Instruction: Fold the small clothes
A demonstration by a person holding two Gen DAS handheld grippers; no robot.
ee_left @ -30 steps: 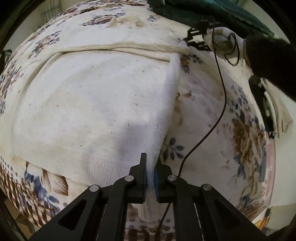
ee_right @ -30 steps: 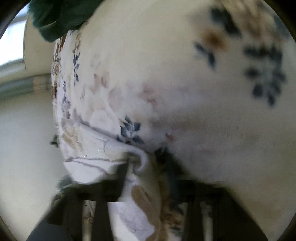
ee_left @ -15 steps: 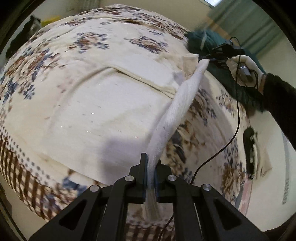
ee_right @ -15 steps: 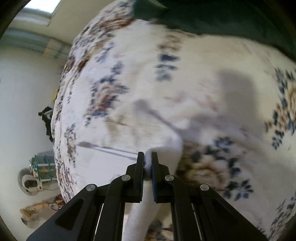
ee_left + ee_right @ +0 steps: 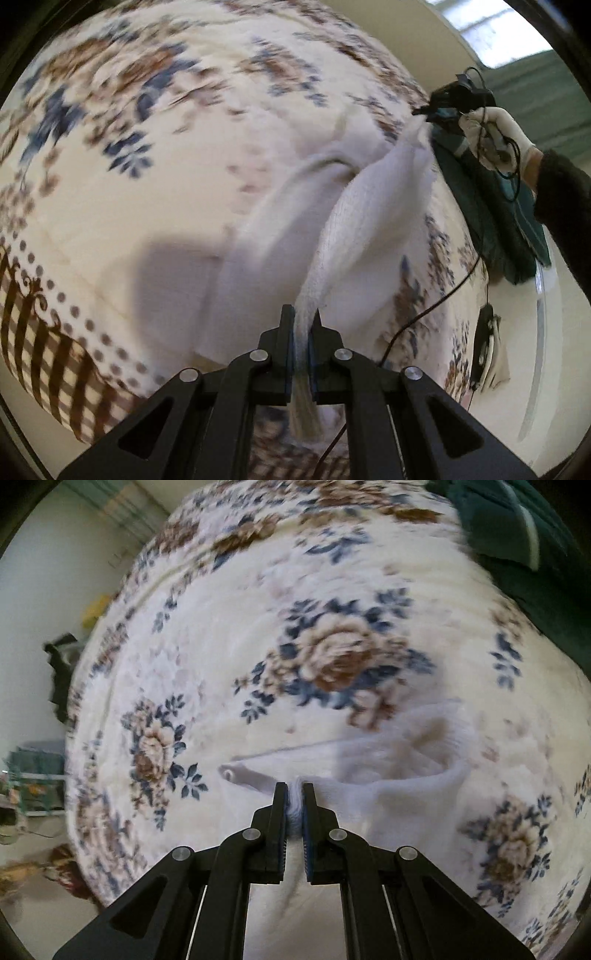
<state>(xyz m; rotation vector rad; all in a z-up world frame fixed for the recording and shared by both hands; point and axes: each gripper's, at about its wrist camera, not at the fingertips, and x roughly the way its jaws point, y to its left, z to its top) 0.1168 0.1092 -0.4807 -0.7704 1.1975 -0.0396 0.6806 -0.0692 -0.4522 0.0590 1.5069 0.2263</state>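
White knit garment (image 5: 373, 206), flat a second ago, now hangs lifted between my left gripper (image 5: 303, 328) and right gripper (image 5: 294, 801), both pinching its edge; fold under way.

Right gripper (image 5: 294, 794) clamped on bunched edge of white knit garment (image 5: 406, 771) (partly lifted) above floral bedspread (image 5: 221, 646); dark green cloth (image 5: 517, 528) at upper right.

Floral bedspread (image 5: 332, 657), cream wall (image 5: 40, 565), bright window (image 5: 495, 33)
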